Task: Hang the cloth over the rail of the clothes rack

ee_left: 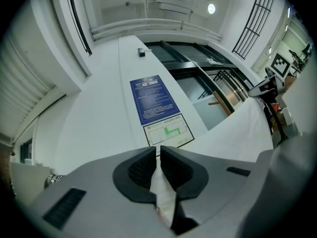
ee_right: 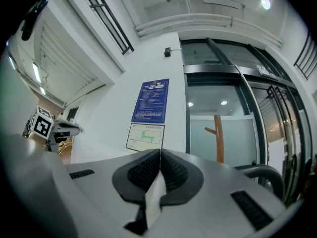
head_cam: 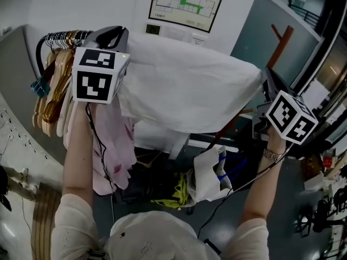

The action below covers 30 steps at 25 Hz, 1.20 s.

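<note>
Pinching opposite edges of the white cloth (head_cam: 184,85), the fingers (ee_left: 141,170) of the left gripper (ee_left: 158,150) and right gripper (ee_right: 160,155) are shut on its fabric, and it is held spread in the air beside wooden hangers (head_cam: 51,85). The rail is apparently hidden behind it, so it could be lowered short and slide off. Print on the blue wall notice (ee_left: 153,99) cannot be read.

Hangers (head_cam: 53,85) left of cloth (head_cam: 184,85), coat stand (head_cam: 280,43) right
</note>
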{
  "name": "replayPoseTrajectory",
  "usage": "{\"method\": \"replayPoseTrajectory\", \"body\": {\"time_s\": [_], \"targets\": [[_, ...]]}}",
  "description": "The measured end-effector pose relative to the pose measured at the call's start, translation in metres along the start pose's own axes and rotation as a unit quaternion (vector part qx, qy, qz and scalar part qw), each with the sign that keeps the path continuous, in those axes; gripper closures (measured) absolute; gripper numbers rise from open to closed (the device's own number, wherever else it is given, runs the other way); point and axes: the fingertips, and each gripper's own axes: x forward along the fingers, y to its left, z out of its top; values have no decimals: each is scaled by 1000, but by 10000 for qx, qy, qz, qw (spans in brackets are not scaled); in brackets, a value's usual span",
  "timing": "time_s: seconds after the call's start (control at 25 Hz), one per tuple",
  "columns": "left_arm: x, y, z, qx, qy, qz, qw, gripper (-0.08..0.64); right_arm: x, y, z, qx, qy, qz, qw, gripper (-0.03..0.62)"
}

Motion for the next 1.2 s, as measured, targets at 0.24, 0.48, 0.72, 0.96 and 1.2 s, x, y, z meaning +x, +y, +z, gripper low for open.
{"method": "replayPoseTrajectory", "body": {"time_s": [0.24,0.48,0.72,0.96,1.2], "targets": [[-2,1,-1,-73,-31,8,10000,523,-1,5,3,-1,-91,56,9999,574],[-21,-6,21,-328,-527,-160,9979,523,-14,18,12,256,-352,403,9982,574],[-41,-46,8,-802,-604,-513,9936,523,-33,69,-5,196,-425,913,9947,574],[-71,-113,-36,-1181,-702,-843,9869,523,-46,112,-75,-165,-559,674,9960,574],[-97,-166,-126,-1740,-556,-888,9792,523,-62,128,-192,404,-536,460,9967,574]]}}
